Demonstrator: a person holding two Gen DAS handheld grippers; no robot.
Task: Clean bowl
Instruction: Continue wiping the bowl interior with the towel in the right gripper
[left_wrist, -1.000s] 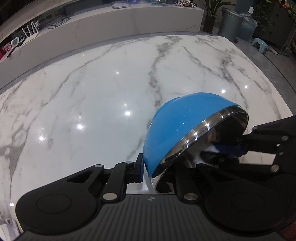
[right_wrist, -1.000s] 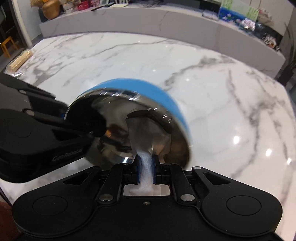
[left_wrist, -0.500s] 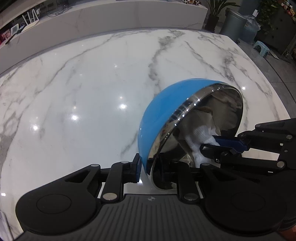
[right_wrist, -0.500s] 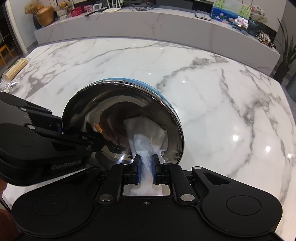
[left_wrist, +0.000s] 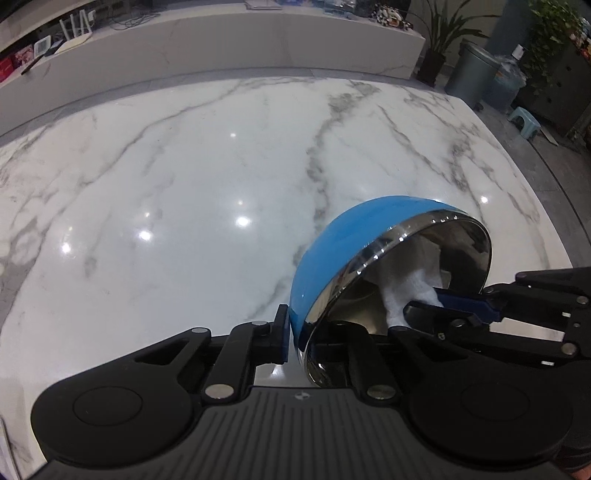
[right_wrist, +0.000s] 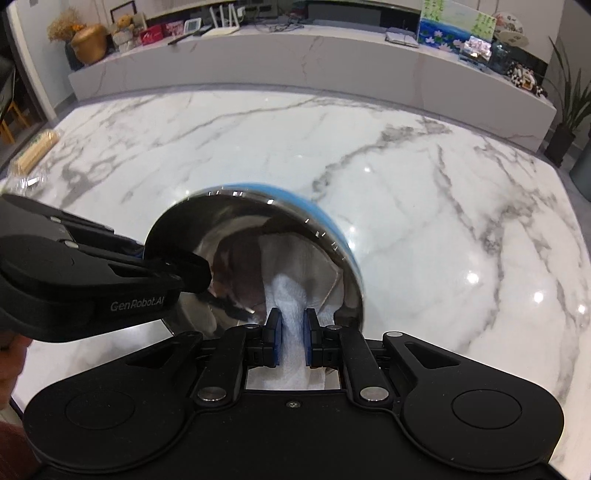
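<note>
A bowl (left_wrist: 347, 236), blue outside and mirror-steel inside, is held tilted above the marble table. My left gripper (left_wrist: 301, 332) is shut on its near rim, one finger outside and one inside. In the right wrist view the bowl (right_wrist: 236, 229) opens toward the camera. My right gripper (right_wrist: 292, 332) is shut on a white cloth (right_wrist: 291, 295) whose front end presses against the bowl's inner wall. That cloth (left_wrist: 410, 284) and the right gripper (left_wrist: 436, 306) reaching in from the right also show in the left wrist view.
The white marble table (right_wrist: 424, 206) spreads wide around the bowl. A wrapped packet (right_wrist: 35, 151) lies at its far left edge. A long counter with clutter (right_wrist: 295, 62) runs behind. Bins (left_wrist: 476, 70) and a small stool (left_wrist: 524, 123) stand on the floor beyond the right edge.
The bowl has tipped so its opening faces the right gripper more, and it has shifted slightly. The cloth has moved around inside the bowl. Both grips are unchanged.
</note>
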